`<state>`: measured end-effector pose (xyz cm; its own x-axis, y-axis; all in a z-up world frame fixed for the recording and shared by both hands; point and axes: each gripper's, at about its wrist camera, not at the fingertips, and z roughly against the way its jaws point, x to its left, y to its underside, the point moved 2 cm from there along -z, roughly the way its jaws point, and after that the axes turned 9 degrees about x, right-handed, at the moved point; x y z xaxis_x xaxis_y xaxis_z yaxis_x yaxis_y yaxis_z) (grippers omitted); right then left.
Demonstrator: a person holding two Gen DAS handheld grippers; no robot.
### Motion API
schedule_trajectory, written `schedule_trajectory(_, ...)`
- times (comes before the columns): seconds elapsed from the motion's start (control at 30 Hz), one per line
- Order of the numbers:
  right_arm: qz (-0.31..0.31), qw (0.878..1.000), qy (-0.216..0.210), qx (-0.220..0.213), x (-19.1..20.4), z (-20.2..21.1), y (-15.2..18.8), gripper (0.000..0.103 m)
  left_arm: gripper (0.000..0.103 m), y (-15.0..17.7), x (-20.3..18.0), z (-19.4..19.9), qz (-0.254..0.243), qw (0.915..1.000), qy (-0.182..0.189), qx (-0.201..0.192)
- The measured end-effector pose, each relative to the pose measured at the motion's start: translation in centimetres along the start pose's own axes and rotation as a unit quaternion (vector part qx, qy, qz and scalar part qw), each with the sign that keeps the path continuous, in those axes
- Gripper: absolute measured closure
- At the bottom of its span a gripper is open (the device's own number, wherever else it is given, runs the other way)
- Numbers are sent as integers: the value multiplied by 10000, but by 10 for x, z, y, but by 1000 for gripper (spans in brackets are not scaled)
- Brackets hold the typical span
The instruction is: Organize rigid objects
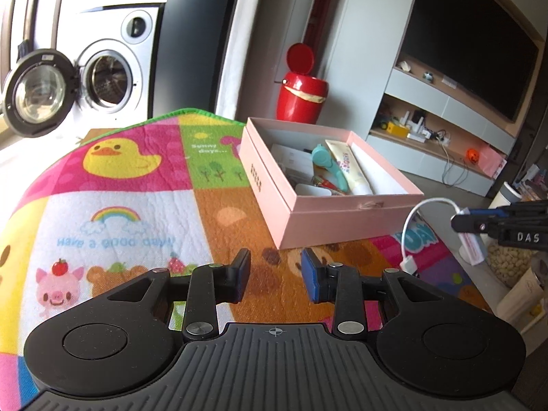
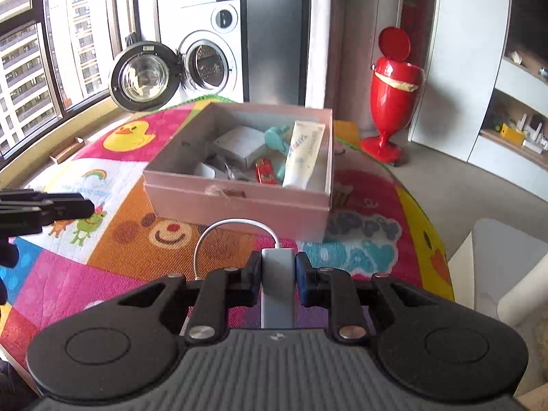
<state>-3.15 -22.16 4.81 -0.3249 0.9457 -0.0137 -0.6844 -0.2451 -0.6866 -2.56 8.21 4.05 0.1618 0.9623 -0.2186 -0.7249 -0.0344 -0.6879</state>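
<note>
The right hand-held gripper is clamped on a white adapter, whose long axis runs straight along the fingers, its cable looping ahead. The open pink box sits on the play mat just beyond, at twelve o'clock. The left hand-held gripper, fingers apart and empty, has the box at about one o'clock; the right seems nearer to the drop.
</note>
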Motion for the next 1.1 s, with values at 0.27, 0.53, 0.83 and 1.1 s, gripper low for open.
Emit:
schedule_trajectory(0.27,-75,9914,62,-1308,13,17,-114,77,67,1,-16,-15,-196,9998,92,47)
schedule_trajectory(0.53,-444,9966,-98,-690,17,-43,-86,10,67,22,6,-30,-387,9953,-814,364)
schedule_trajectory(0.83,-32,9982,232,552,41,-99,23,0,37,27,-8,-51,-362,9957,-764,382)
schedule_trajectory(1.1,-564,9965,251,571,32,-111,34,0,29,29,-25,-63,-181,9927,-1190,35)
